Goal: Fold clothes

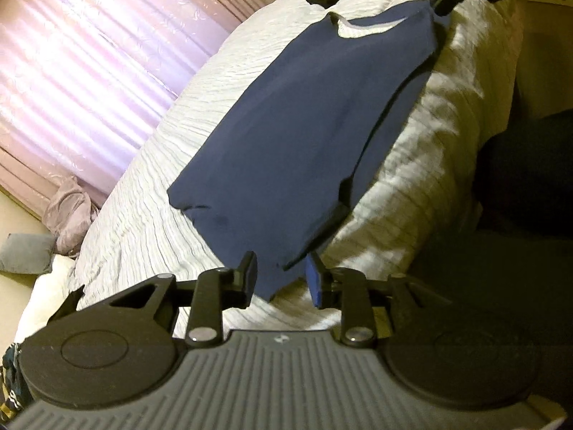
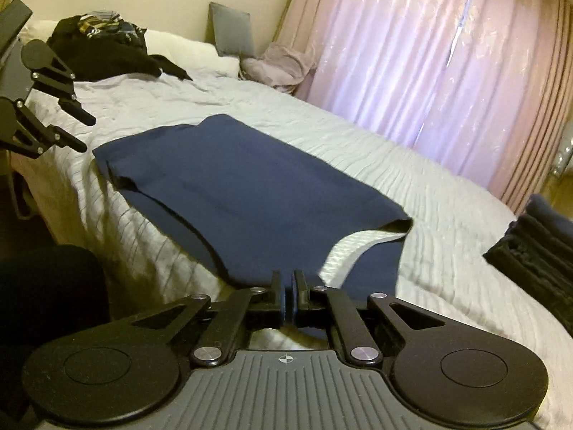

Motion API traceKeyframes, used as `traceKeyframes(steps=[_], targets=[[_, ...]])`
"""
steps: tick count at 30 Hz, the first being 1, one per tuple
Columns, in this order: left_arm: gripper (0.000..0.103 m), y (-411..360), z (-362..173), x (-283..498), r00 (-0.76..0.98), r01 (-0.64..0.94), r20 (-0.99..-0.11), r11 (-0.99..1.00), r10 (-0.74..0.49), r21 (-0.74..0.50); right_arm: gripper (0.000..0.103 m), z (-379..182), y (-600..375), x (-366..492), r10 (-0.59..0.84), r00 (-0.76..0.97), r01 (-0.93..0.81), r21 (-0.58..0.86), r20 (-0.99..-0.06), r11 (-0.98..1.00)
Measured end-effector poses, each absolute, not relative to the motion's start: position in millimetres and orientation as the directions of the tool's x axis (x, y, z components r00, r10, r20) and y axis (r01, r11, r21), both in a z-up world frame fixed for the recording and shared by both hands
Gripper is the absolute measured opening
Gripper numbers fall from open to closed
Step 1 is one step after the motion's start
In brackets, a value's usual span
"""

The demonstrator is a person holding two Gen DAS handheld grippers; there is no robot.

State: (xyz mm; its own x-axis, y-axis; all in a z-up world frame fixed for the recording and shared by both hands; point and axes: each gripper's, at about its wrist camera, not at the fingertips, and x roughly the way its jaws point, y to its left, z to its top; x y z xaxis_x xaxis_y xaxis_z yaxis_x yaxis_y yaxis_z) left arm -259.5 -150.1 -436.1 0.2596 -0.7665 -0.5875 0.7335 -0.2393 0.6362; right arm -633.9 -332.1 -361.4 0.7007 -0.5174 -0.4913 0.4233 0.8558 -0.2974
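A navy blue garment (image 1: 286, 136) lies spread lengthwise on the white ribbed bedspread (image 1: 150, 193); it also shows in the right wrist view (image 2: 232, 186). My left gripper (image 1: 283, 279) is open, its jaws on either side of the garment's near corner at the bed's edge. From the right wrist view the left gripper (image 2: 86, 134) is open just off the garment's far end. My right gripper (image 2: 286, 290) is shut on the garment's near corner, by the curved neckline. In the left wrist view the right gripper (image 1: 438, 1) pinches the far corner.
A stack of folded dark clothes (image 2: 537, 254) sits on the bed to the right. A heap of dark unfolded clothes (image 2: 104, 46) lies near the pillows (image 2: 186, 53). Pink curtains (image 2: 412, 64) hang beyond the bed. A dark shape (image 2: 46, 304) fills the floor side.
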Motion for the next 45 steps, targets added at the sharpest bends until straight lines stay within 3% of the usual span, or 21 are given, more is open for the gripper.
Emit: traceKeyframes(steps=[5,6,7,8,17,24,28,33,42,43,44,45], targets=[[0.026,-151,-441,-242,0.276,0.746,-0.594,-0.221,-0.756,0.628,0.007,-353,-327,-624,-0.545,0.705,0.439,-0.324,-0.454,0.838],[0.026,-151,-442,-238,0.278,0.746,-0.592,-0.218,-0.757,0.629,0.02,-351,-326,-622,-0.55,0.704,0.441,-0.33,-0.45,0.835],[0.026,-152,-442,-235,0.279,0.746,-0.591,-0.218,-0.757,0.63,0.07,-349,-325,-621,-0.556,0.703,0.448,-0.33,-0.445,0.831],[0.026,-152,-443,-232,0.279,0.745,-0.591,-0.218,-0.757,0.631,0.098,-347,-323,-622,-0.561,0.708,0.458,-0.326,-0.428,0.827],[0.028,-164,-444,-209,0.285,0.718,-0.586,-0.236,-0.759,0.655,0.098,-339,-306,-599,-0.482,0.764,0.363,-0.332,-0.428,0.871],[0.034,-168,-435,-177,0.288,0.688,-0.576,-0.253,-0.765,0.681,0.098,-345,-272,-530,-0.312,0.832,0.179,-0.31,-0.459,0.934],[0.041,-169,-434,-164,0.28,0.662,-0.572,-0.276,-0.771,0.696,0.067,-360,-249,-478,-0.236,0.837,0.069,-0.331,-0.494,0.941],[0.053,-173,-438,-151,0.268,0.638,-0.585,-0.314,-0.766,0.703,0.066,-387,-230,-427,-0.218,0.816,0.007,-0.367,-0.535,0.93],[0.059,-185,-443,-136,0.259,0.631,-0.597,-0.335,-0.759,0.7,0.066,-423,-233,-371,-0.274,0.792,0.029,-0.415,-0.545,0.909],[0.059,-186,-443,-136,0.259,0.633,-0.597,-0.334,-0.759,0.698,0.057,-425,-234,-368,-0.281,0.791,0.037,-0.416,-0.543,0.908],[0.059,-187,-443,-135,0.257,0.635,-0.598,-0.334,-0.759,0.697,0.04,-426,-236,-365,-0.288,0.791,0.043,-0.419,-0.54,0.907],[0.059,-188,-443,-134,0.256,0.635,-0.597,-0.333,-0.761,0.697,0.039,-426,-238,-363,-0.294,0.79,0.05,-0.422,-0.537,0.905]])
